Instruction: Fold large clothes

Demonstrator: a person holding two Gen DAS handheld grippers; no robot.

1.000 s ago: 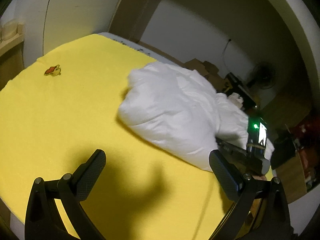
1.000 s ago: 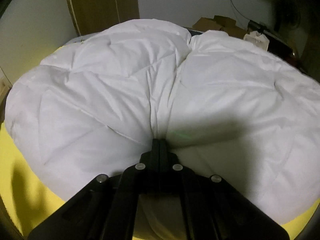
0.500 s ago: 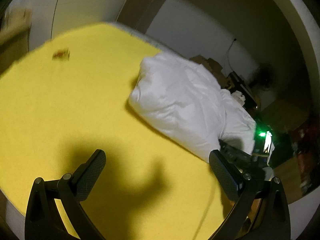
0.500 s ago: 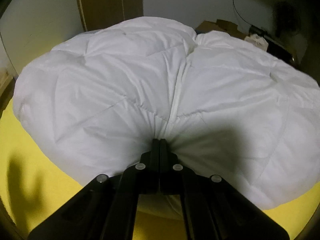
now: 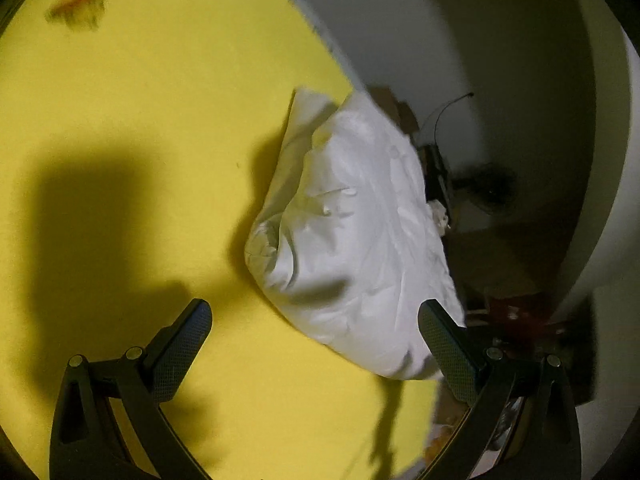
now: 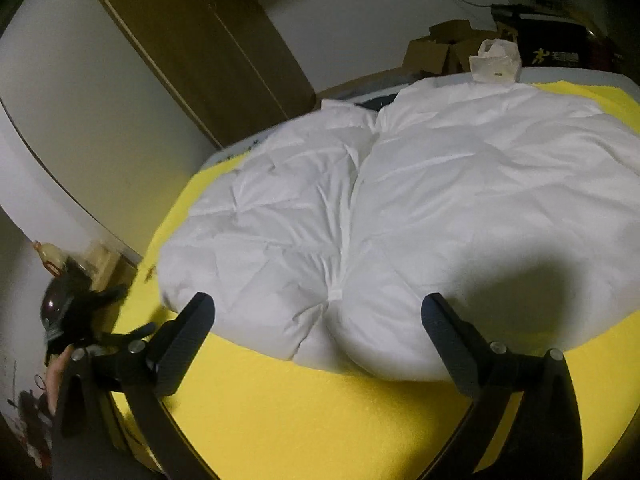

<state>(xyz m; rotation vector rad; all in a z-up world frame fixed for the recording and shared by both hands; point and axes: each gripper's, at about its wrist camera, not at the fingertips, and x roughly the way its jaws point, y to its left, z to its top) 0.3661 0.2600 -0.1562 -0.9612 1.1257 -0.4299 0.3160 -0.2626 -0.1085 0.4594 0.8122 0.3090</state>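
Left wrist cam first: the left gripper (image 5: pixel 316 334) has its jaws spread wide with nothing between them, just hanging over the yellow sheet (image 5: pixel 140 128) near the bed's near edge. The white puffy garment (image 5: pixel 356 240), which looks like a quilted down jacket or something similar, is bunched in a folded heap along the right edge of the bed, and its lower end sits right beside the right-hand finger but I can't say it's actually touching. There's a small reddish-brown mark (image 5: pixel 76 4) on the sheet up by the far left corner, too blurry to tell what it is. Big dark shadow of the tool falls across the left part of the sheet. Past the bed's right edge it's dim clutter on the floor, can't make much of it. Now the right wrist cam: the right gripper (image 6: pixel 320 340) is in the middle of opening, jaws already wide apart, and the pads aren't pressing on anything. The rounded near end of the white garment (image 6: pixel 400 220) lies just ahead of and between the fingers, resting on the sheet (image 6: pixel 320 412) by itself. From here the garment covers most of the far half of the bed, seam running down the middle. The other tool shows at the bed's left edge with a hand (image 6: pixel 56 376) on it. Behind the far edge are a brown wardrobe (image 6: pixel 208 48), cardboard boxes (image 6: pixel 436 48) and a white plastic bag (image 6: pixel 496 60).
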